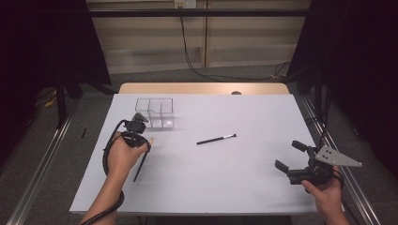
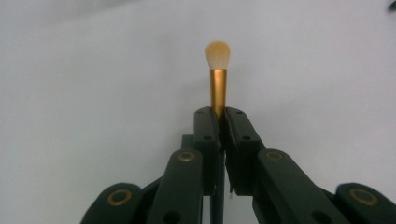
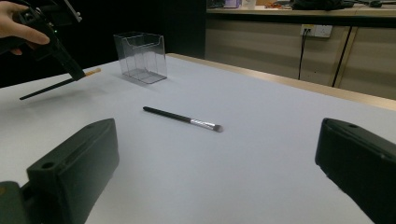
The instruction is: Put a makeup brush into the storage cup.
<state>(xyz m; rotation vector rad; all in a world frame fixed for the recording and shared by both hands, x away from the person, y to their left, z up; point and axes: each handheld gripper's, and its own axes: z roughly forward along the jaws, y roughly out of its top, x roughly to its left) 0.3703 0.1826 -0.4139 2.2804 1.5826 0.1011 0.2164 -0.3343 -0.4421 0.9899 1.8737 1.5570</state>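
My left gripper (image 1: 142,140) hovers over the left side of the white table (image 1: 225,183), shut on a makeup brush (image 1: 141,164) with a gold ferrule. In the left gripper view the jaws clamp the gold ferrule (image 2: 218,88), and the pale bristles stick out beyond the left gripper (image 2: 221,114). The brush's black handle slants down toward the person. A second brush (image 1: 216,138), black with a silver ferrule, lies flat mid-table. My right gripper (image 1: 289,155) rests near the right front edge, open and holding nothing. From the right gripper (image 3: 217,140) the second brush (image 3: 182,118) lies ahead.
A clear plastic organizer (image 1: 156,112) with compartments stands at the back left, just beyond my left gripper; it also appears as the clear box (image 3: 140,57) in the right gripper view. Metal rails run along both table sides. Cables cross the floor behind.
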